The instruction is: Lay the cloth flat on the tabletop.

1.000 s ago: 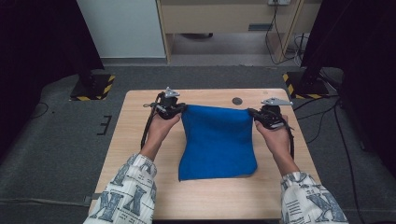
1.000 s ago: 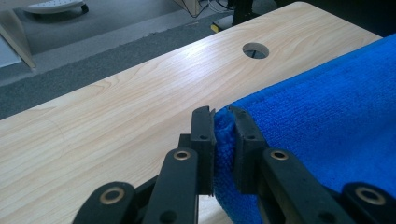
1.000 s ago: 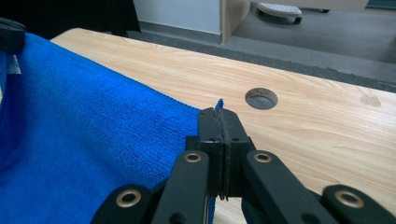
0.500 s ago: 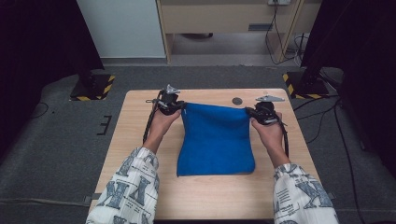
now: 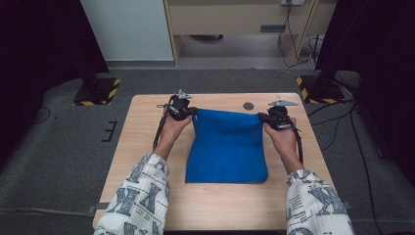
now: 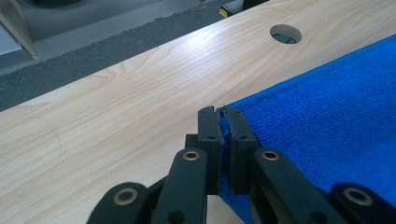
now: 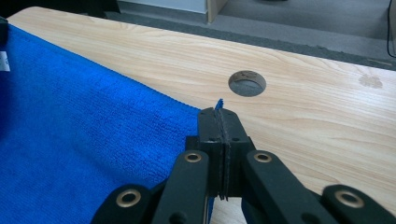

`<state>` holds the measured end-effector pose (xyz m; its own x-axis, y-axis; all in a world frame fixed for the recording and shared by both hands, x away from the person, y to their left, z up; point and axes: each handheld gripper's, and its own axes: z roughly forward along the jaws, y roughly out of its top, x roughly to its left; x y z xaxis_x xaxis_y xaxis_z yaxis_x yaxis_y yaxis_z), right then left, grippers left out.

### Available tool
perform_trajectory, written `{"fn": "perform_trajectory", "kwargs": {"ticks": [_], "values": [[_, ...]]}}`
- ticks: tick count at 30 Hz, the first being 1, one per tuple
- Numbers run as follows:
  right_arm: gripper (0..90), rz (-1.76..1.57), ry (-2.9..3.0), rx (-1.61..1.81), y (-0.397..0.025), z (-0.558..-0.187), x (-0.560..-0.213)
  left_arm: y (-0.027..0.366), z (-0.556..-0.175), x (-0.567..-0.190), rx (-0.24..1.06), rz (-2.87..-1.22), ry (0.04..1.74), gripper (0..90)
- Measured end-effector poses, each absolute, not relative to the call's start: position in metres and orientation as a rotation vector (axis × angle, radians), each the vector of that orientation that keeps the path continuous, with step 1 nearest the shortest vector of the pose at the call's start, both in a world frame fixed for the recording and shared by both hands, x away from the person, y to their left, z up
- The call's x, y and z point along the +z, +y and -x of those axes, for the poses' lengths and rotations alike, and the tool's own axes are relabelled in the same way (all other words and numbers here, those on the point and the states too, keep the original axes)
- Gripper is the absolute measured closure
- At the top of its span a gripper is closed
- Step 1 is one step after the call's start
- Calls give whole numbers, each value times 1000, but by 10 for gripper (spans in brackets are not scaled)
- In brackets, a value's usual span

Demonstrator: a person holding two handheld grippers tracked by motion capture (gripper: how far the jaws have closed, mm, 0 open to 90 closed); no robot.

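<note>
A blue towel (image 5: 227, 147) lies on the wooden table (image 5: 147, 142), its far edge stretched taut between the two grippers. My left gripper (image 5: 188, 112) is shut on the towel's far left corner (image 6: 224, 122); blue cloth shows between its jaws. At the far right corner, my right gripper (image 5: 266, 118) is shut on the towel (image 7: 93, 140), with a blue tip (image 7: 219, 103) poking out above the jaws. The towel's near edge rests flat on the table toward the person. A white label (image 7: 3, 60) shows at the opposite corner in the right gripper view.
A round hole (image 5: 248, 105) sits in the table just beyond the towel's far edge, also seen as the hole (image 6: 285, 33) and the hole (image 7: 247, 83). Cables trail from both grippers along the forearms. Stands with yellow-black bases (image 5: 98, 92) flank the table on the floor.
Both grippers have moved a little farther from the person with the towel's far corners, drawing the far edge straighter and tauter. The grip on each corner has stayed the same.
</note>
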<state>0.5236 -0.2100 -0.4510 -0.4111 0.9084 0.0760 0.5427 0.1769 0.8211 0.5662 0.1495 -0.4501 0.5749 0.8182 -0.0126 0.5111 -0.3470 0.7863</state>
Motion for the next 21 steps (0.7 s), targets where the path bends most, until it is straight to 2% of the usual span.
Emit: {"fn": "perform_trajectory", "kwargs": {"ticks": [6,9,17,20,21], "values": [[897,-1369,2036,1150,-195,-530,-454,165,-568,-450,524,-2044,1078,863],[897,-1364,2045,1144,-187,-533,-458,175,-572,-453,494,-2017,1098,858],[897,-1378,2038,1107,-195,-534,-459,163,-573,-461,466,-2043,1060,849],[894,-1380,2036,1098,-201,-532,-459,159,-573,-462,492,-2048,1061,822],[878,-1375,2039,1101,-203,-532,-460,160,-573,-462,520,-2042,1072,765]]}}
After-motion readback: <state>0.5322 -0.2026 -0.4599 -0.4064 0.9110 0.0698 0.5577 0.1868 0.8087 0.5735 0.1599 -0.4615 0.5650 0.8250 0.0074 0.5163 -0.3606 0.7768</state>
